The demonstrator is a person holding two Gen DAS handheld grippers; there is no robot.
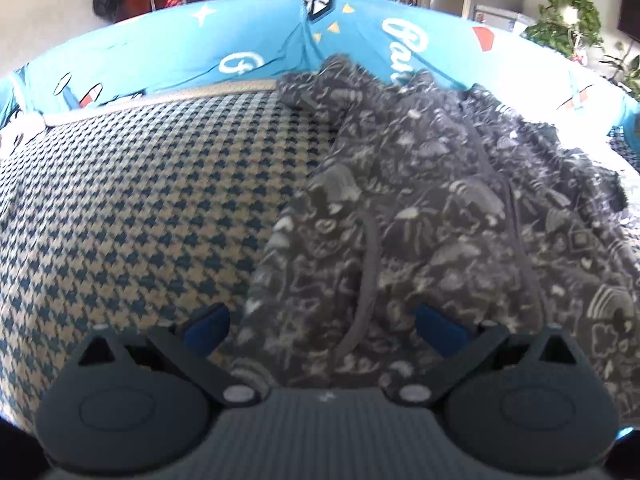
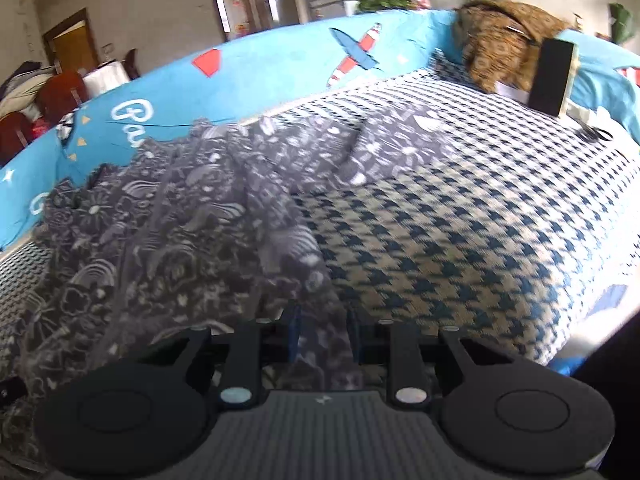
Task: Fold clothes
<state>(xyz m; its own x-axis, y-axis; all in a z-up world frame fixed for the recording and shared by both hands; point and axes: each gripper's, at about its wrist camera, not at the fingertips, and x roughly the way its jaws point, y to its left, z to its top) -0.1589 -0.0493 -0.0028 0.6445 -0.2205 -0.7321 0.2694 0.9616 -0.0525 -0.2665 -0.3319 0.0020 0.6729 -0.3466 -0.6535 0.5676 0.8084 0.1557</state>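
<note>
A dark grey garment with a white doodle print (image 1: pixel 420 200) lies spread and rumpled on the houndstooth cover (image 1: pixel 140 200). My left gripper (image 1: pixel 322 326) is open wide, and the garment's near left edge with a grey seam lies between its blue pads (image 1: pixel 208 322) without being pinched. In the right wrist view the garment (image 2: pixel 180 220) fills the left half, one sleeve reaching out to the right. My right gripper (image 2: pixel 323 336) has its jaws close together at the near right edge, where a fold of the fabric fills the narrow gap between them.
A blue printed cushion wall (image 2: pixel 280 68) runs along the far side of the houndstooth cover (image 2: pixel 460 240). A brown patterned cloth (image 2: pixel 500 44) and an upright black box (image 2: pixel 554 76) sit at the far right corner. Potted plants (image 1: pixel 568 16) stand beyond.
</note>
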